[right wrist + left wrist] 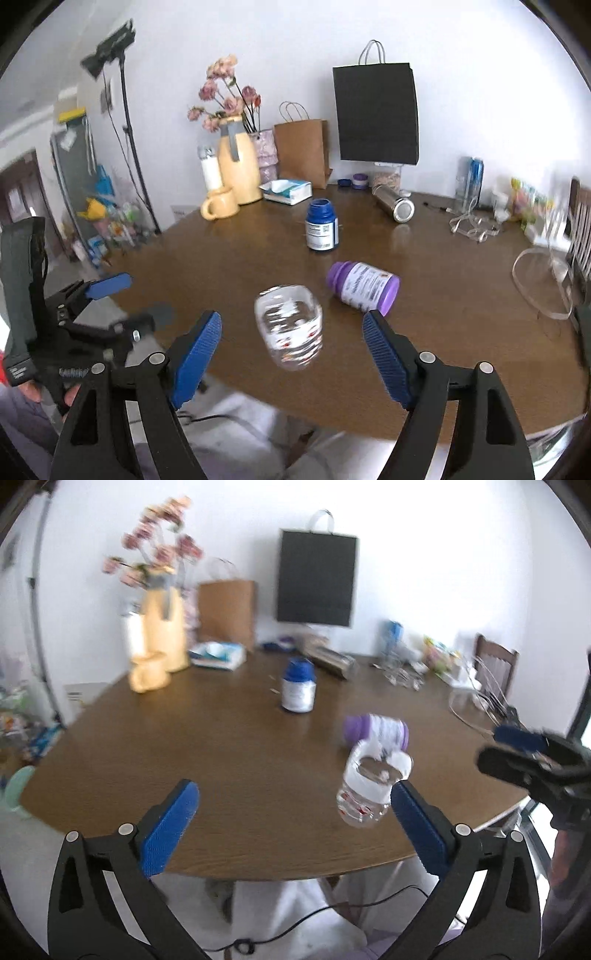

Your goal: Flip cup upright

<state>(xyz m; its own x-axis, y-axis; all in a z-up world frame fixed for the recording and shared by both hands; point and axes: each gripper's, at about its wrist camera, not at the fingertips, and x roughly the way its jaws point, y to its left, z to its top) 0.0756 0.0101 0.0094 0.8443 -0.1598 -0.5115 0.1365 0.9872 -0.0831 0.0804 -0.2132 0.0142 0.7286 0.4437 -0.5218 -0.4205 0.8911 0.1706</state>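
Observation:
A clear glass cup point(290, 326) with small red prints stands rim up near the front edge of the brown table point(221, 258). My right gripper point(291, 350) is open, its blue pads on either side of the cup and apart from it. In the left wrist view the cup point(369, 790) is just left of the right pad point(417, 823) of my open, empty left gripper point(291, 823). The left gripper also shows at the left of the right wrist view point(107, 291), and the right gripper at the right edge of the left wrist view point(532, 753).
A purple bottle point(364, 286) lies on its side just behind the cup. A blue bottle point(322, 229) stands further back. A yellow jug point(238, 166), yellow mug point(219, 205), tissue box point(288, 191), paper bags point(376, 114) and a steel flask point(393, 203) line the back. Glasses point(472, 225) lie at right.

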